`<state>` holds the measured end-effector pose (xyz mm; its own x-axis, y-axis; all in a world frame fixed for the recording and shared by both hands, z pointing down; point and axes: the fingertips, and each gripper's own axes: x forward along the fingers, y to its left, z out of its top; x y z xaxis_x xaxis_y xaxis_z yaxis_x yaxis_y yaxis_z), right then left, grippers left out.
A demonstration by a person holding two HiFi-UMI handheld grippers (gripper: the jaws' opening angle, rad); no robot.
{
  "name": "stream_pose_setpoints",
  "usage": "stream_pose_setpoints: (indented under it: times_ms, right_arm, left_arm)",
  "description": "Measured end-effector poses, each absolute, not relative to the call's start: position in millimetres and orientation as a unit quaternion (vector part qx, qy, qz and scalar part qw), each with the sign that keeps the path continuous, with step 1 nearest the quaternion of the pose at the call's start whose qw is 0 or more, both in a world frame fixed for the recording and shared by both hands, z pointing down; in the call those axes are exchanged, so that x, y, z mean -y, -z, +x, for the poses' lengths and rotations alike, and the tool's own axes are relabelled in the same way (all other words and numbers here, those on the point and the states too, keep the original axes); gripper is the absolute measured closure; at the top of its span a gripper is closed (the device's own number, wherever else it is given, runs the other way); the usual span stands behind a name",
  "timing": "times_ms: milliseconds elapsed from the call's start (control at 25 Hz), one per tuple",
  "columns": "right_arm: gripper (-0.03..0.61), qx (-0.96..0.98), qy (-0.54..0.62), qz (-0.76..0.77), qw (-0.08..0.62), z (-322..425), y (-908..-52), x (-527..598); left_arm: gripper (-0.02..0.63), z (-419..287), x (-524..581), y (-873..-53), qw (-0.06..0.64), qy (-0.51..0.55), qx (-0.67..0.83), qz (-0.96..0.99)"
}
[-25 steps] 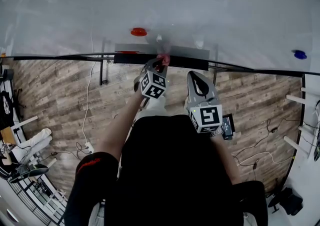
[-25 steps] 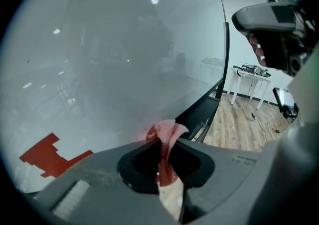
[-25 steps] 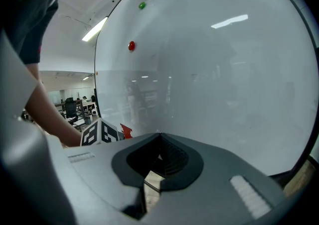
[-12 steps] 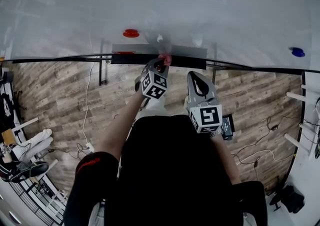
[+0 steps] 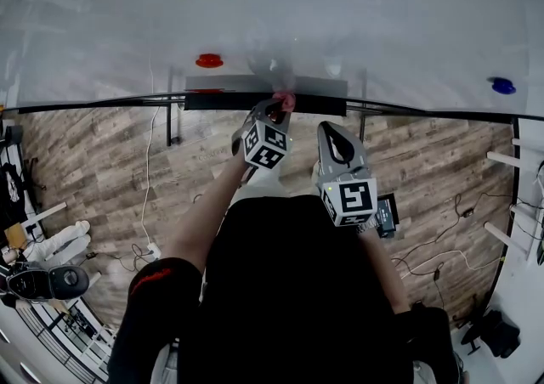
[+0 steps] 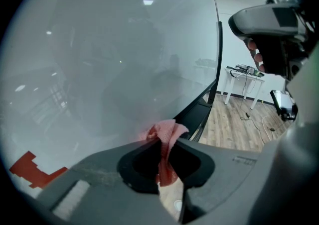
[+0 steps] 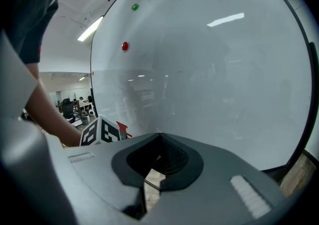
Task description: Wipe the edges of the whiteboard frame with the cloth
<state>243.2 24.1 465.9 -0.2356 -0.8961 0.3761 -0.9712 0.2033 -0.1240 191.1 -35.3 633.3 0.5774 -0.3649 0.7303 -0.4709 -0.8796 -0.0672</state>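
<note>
At the whiteboard frame, left claw clamps cloth; right gripper view shows right claw closed.

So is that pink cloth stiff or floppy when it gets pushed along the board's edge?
Probably floppy: the cloth bunches and folds where the left hand-held gripper pinches it. It looks thin and likely light, since a small pinch holds it up. Pressed against the whiteboard frame, it would likely squash and drag rather than slide stiffly.

Open-plan office or lab: large whiteboard, wood-plank floor with loose cables, ceiling strip lights, distant desks and chairs
</note>
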Motion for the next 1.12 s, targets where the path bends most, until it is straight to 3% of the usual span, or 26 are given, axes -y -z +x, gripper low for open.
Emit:
stream_pose_setpoints:
  times_ms: [1120]
  right_arm:
    - [0.577, 0.768, -0.166, 0.608, 0.117, 263, -467, -32]
  left_arm:
    - [0.566, 221, 25, -633, 0.070, -0.388, 0.225, 0.891]
